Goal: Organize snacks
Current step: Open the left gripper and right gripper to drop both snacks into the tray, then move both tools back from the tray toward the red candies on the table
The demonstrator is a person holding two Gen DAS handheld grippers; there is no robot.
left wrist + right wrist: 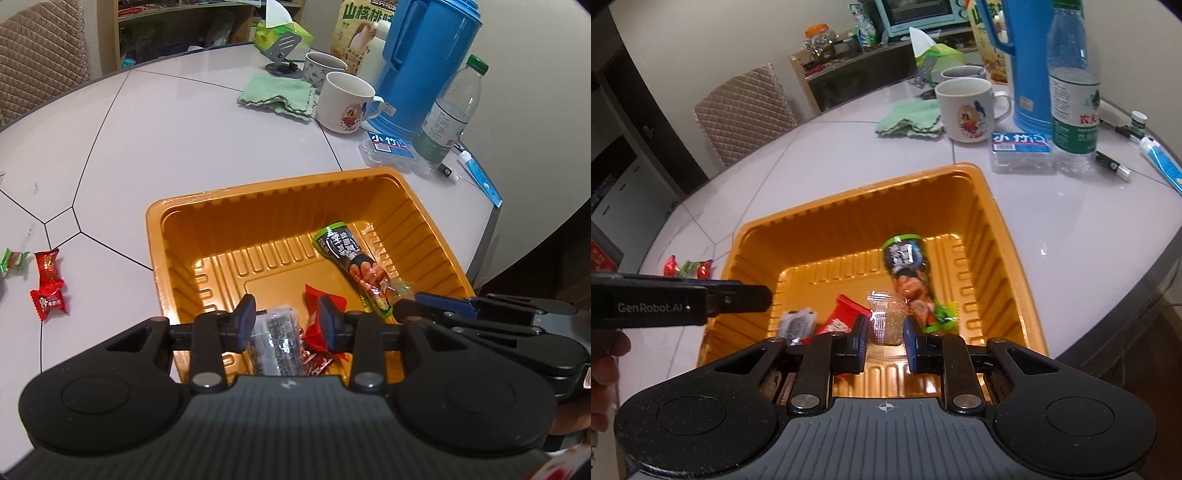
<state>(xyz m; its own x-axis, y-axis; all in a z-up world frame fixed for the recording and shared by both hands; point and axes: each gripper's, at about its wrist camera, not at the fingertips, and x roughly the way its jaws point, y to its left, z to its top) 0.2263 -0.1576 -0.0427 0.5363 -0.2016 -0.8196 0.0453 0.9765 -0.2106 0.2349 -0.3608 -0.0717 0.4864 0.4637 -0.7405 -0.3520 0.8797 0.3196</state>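
Inside the orange tray (424,221) lie three snacks (354,269).

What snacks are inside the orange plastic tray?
Inside the orange plastic tray: a long green-ended sausage packet, a red wrapped candy, a clear dark-filled packet, and a clear packet in the right gripper. The near floor is hidden.

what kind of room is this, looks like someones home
Probably a home dining area: a tiled table with mugs and a blue thermos, a padded chair, and a countertop oven behind.
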